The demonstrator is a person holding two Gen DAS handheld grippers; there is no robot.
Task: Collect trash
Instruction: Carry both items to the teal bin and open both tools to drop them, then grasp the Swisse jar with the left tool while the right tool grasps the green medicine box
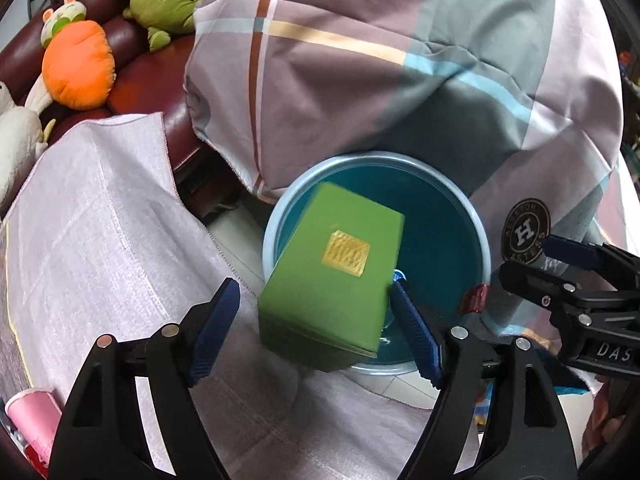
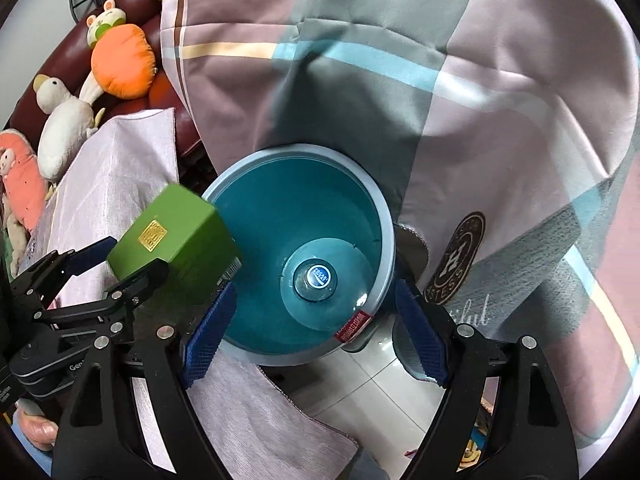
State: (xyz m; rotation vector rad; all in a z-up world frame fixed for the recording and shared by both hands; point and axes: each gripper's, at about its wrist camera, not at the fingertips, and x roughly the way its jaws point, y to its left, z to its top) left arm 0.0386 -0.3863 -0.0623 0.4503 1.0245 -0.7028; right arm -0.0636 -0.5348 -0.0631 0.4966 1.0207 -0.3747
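A green box (image 1: 336, 268) with a gold label hangs tilted over the near rim of a blue bin (image 1: 476, 240). My left gripper (image 1: 316, 332) is open around it; the right finger touches the box, the left finger stands apart. In the right wrist view the green box (image 2: 172, 236) sits between the left gripper's fingers at the bin's (image 2: 384, 216) left rim. My right gripper (image 2: 316, 336) is open and empty above the bin. A plastic bottle with a blue cap (image 2: 316, 278) stands inside the bin.
A pale pink cloth (image 1: 100, 240) covers the table at left. A plaid quilt (image 1: 400, 60) drapes behind and right of the bin. Plush toys (image 1: 76, 68) lie on a dark red sofa. A pink cup (image 1: 32, 416) is at lower left. White floor tiles (image 2: 360, 392) show below the bin.
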